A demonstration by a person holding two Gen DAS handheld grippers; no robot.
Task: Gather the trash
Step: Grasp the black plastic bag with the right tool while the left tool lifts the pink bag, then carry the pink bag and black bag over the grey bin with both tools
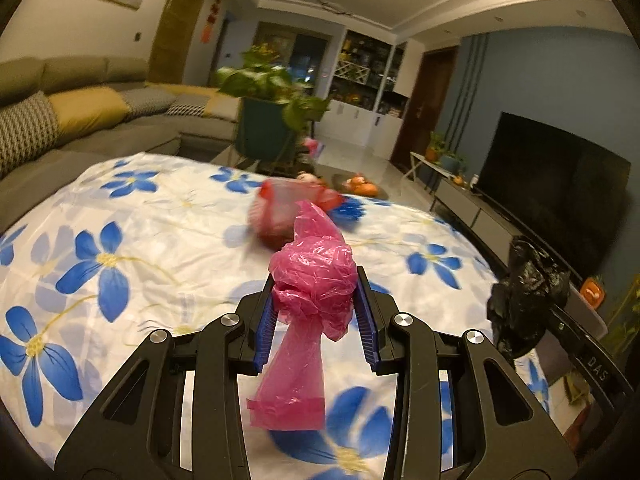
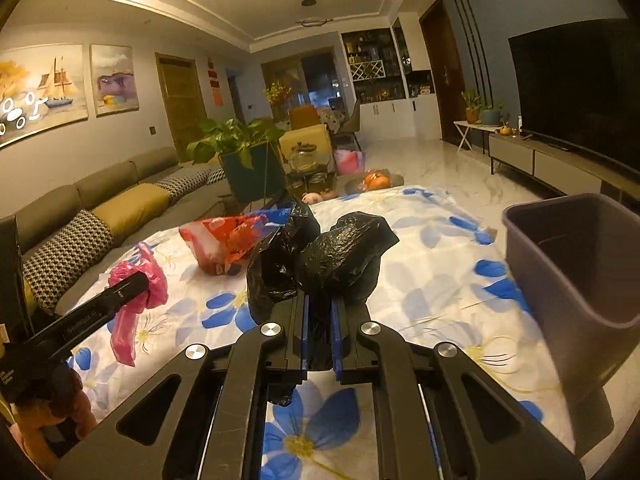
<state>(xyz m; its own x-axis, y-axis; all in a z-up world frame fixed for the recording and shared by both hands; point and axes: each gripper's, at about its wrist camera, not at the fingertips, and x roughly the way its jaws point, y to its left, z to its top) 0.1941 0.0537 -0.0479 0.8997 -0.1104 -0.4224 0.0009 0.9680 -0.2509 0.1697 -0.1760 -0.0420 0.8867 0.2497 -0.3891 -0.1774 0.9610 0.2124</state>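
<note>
My left gripper (image 1: 316,292) is shut on a crumpled pink plastic bag (image 1: 312,276) and holds it above the flowered tablecloth (image 1: 120,240); a loose tail hangs down between the fingers. The pink bag also shows in the right wrist view (image 2: 136,284). My right gripper (image 2: 319,304) is shut on a crumpled black plastic bag (image 2: 340,256), also seen at the right of the left wrist view (image 1: 528,292). A red printed bag (image 2: 224,240) lies on the cloth beyond both grippers. A dark purple bin (image 2: 576,272) stands at the right, close to the right gripper.
A grey sofa (image 2: 100,208) with cushions runs along the left. A potted plant (image 2: 240,152) stands past the table's far edge. A TV (image 2: 580,88) on a low cabinet is at the right. Oranges in a bag (image 2: 376,180) lie beyond the cloth.
</note>
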